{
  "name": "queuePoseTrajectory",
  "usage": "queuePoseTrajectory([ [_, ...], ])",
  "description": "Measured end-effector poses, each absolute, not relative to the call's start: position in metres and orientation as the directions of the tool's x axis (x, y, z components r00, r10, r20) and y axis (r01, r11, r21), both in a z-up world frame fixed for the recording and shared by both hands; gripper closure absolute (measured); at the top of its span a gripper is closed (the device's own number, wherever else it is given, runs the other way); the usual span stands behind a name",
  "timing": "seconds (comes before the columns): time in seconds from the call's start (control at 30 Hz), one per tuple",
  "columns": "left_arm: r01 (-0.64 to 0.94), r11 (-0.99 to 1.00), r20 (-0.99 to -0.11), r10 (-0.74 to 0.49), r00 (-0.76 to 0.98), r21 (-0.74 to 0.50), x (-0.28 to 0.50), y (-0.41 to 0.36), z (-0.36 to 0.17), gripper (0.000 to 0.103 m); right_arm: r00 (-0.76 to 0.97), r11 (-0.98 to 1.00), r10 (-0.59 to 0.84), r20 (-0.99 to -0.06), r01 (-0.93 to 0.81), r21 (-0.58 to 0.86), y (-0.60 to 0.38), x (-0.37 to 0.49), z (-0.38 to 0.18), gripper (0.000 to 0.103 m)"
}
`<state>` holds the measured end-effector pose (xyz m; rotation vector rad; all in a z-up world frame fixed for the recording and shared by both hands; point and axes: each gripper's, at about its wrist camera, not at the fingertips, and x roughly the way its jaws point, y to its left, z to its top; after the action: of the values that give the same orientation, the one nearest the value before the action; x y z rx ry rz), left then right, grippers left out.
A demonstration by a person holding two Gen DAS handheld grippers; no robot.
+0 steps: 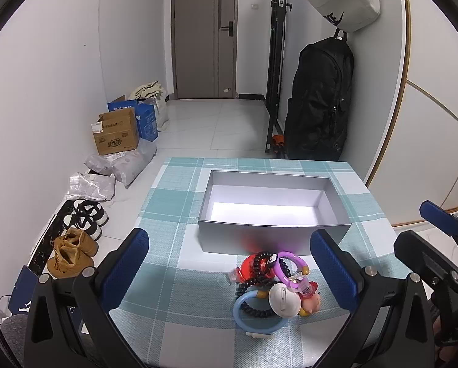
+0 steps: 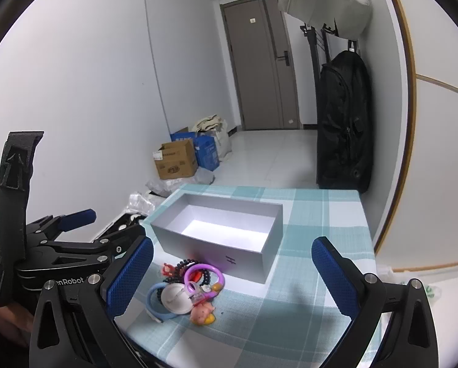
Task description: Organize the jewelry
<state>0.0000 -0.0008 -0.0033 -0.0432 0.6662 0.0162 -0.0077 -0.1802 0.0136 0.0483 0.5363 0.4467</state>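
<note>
- Jewelry pile (image 1: 269, 288) at 6 o'clock of box (image 1: 272, 233): light, tangled, slippery; grab blue ring (image 1: 238, 309) rim.
- Left tongs (image 1: 229, 276), right tongs (image 2: 232, 276): both apart, empty.

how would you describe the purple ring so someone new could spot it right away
Find the grey box on the checked tablecloth. Just in front of it lies a small heap of trinkets; the purple ring sits at the heap's box side. It is the only purple loop; the other big ring is blue.
</note>
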Motion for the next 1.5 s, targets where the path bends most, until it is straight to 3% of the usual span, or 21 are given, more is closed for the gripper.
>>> queuePoseTrajectory([
  [1.5, -0.015, 0.999, -0.619, -0.01, 0.785, -0.035, -0.0009, -0.0019, -0.0048, 0.001, 0.76, 0.903, 0.421, -0.495, -0.401, 0.152, -0.1783, -0.0064, 0.012, 0.0],
])
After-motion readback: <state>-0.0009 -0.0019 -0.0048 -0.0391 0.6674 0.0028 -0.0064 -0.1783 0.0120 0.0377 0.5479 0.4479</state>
